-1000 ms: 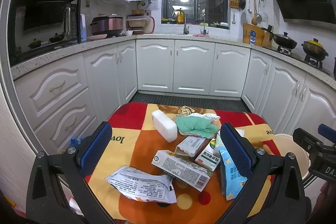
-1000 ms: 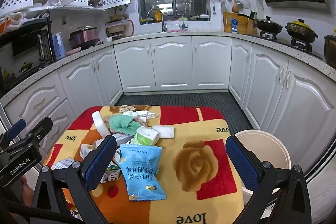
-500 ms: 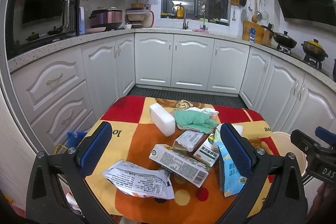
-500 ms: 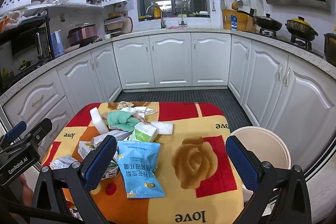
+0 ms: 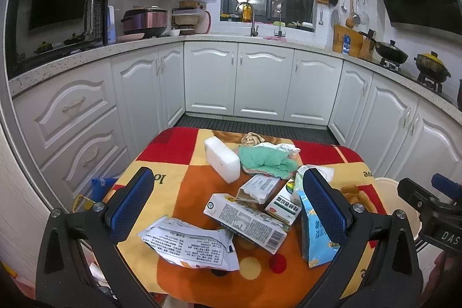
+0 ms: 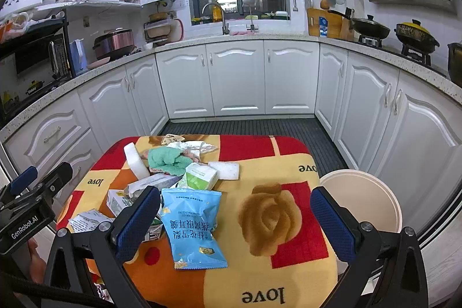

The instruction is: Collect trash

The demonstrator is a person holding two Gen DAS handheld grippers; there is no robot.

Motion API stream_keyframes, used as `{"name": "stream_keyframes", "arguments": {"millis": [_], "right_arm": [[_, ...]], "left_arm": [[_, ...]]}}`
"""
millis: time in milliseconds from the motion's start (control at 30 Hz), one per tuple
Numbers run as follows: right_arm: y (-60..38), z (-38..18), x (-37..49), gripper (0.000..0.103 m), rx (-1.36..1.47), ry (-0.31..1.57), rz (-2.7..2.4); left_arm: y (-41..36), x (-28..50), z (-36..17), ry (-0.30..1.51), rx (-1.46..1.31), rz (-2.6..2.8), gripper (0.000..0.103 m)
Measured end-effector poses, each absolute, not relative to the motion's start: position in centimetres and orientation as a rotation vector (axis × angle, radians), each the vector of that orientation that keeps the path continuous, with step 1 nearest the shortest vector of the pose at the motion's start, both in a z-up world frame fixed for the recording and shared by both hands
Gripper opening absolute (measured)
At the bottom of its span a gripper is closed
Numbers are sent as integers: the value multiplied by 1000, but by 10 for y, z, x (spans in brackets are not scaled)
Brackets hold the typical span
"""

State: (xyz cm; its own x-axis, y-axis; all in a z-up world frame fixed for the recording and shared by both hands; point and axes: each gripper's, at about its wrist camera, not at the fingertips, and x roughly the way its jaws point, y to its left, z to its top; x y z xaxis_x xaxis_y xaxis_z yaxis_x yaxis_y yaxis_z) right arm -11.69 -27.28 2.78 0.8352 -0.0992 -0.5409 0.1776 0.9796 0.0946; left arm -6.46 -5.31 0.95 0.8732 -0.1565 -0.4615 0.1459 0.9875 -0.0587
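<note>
I am holding both tongs above a small table covered with a red, orange and yellow cloth. My left tongs are standing wide apart with nothing between the blue pads, and my right tongs are likewise spread wide and gripping nothing.

One round cream bin is standing on the floor just beside the right edge of the table; as far as I am seeing into it, its inside is showing only bare wall.

All the trash is lying on the left half of the table. I am counting one blue snack bag nearest my right tongs, one crumpled white printed wrapper nearest my left tongs, one long milk carton, one torn-open grey box resting against that carton, one small green-and-white box, one green-topped tissue pack, one white foam block, one flat white pad, one green cloth, one wad of crumpled paper and one small beige knot at the far edge.
</note>
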Motion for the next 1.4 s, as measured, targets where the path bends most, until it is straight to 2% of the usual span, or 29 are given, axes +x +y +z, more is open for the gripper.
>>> {"name": "stream_keyframes", "arguments": {"millis": [1067, 1400], "right_arm": [[-274, 19, -112, 103, 133, 605, -147], [-272, 7, -103, 103, 108, 654, -136]], "left_arm": [[-54, -61, 4, 489, -17, -136, 102], [-27, -52, -7, 582, -39, -173, 102]]}}
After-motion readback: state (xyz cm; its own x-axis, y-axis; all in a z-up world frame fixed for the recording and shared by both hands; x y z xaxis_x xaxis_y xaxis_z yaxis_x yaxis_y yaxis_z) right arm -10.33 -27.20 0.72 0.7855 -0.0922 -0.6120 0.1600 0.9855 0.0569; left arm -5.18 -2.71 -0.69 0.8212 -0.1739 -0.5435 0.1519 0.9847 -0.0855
